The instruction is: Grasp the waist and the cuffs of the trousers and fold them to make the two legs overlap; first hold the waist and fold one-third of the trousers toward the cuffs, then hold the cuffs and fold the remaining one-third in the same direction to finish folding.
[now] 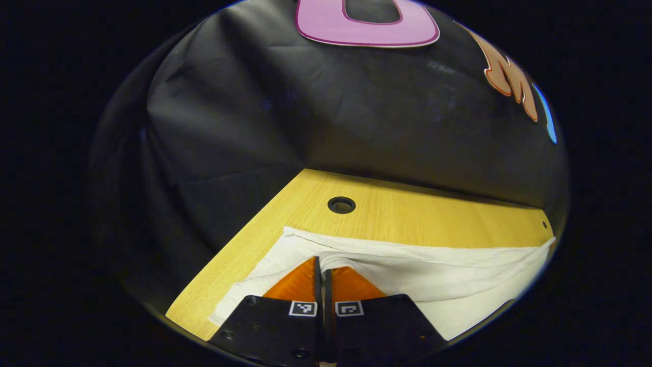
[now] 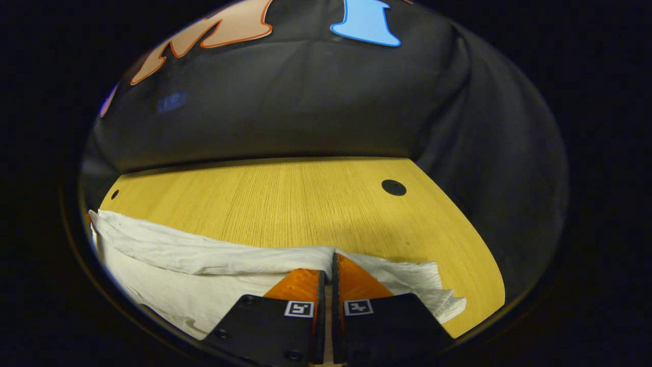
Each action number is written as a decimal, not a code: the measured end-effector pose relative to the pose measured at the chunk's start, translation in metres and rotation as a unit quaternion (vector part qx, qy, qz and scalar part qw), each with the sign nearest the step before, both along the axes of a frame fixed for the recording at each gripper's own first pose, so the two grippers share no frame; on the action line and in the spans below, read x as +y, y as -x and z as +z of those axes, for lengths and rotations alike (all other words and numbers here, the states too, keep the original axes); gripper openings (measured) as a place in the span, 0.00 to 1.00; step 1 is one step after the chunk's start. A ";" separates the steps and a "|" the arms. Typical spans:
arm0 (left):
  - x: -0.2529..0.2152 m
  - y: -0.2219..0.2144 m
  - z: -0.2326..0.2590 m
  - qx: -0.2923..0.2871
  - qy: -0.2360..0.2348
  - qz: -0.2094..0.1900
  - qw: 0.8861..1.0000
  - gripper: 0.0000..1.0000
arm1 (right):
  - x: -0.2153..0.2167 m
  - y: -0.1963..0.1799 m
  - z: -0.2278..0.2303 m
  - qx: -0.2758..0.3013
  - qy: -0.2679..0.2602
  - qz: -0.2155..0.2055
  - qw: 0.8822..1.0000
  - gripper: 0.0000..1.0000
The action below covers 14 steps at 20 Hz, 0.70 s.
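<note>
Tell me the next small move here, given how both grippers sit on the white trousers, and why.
Probably lift both grippers together and carry the pinched edge forward over the cloth. The left gripper and the right gripper each look closed on a raised fold of the white trousers, which lie along the near side of the wooden table. Which end is held, waist or cuffs, I cannot tell.
</note>
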<state>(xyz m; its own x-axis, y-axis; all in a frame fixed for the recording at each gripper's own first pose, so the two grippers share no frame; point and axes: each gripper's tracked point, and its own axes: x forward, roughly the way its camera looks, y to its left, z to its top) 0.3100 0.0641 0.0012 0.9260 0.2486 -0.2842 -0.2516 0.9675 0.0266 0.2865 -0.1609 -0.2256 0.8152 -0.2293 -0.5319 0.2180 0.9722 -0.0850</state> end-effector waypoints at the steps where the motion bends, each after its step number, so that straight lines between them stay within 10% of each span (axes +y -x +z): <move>1: -0.002 0.003 0.004 -0.002 -0.002 0.002 1.000 0.00 | -0.005 -0.002 -0.001 0.000 -0.006 0.002 1.000 0.12; 4: -0.006 0.004 0.007 -0.010 0.012 0.001 1.000 0.05 | -0.011 -0.005 -0.006 0.001 -0.034 0.006 0.999 0.41; 7: 0.007 0.007 0.002 -0.006 0.009 0.029 1.000 0.99 | -0.019 0.002 0.007 -0.010 -0.042 0.002 0.999 0.96; 14: 0.002 0.005 0.012 -0.034 0.008 0.004 0.999 0.96 | -0.060 0.060 0.051 -0.033 -0.030 -0.020 0.999 0.94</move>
<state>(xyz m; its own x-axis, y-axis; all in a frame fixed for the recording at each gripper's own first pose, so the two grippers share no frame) 0.3049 0.0656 0.0134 0.9411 0.2527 -0.2245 -0.2609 0.9653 -0.0070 0.2261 -0.2208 -0.1742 0.8397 -0.2316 -0.4912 0.2601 0.9655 -0.0106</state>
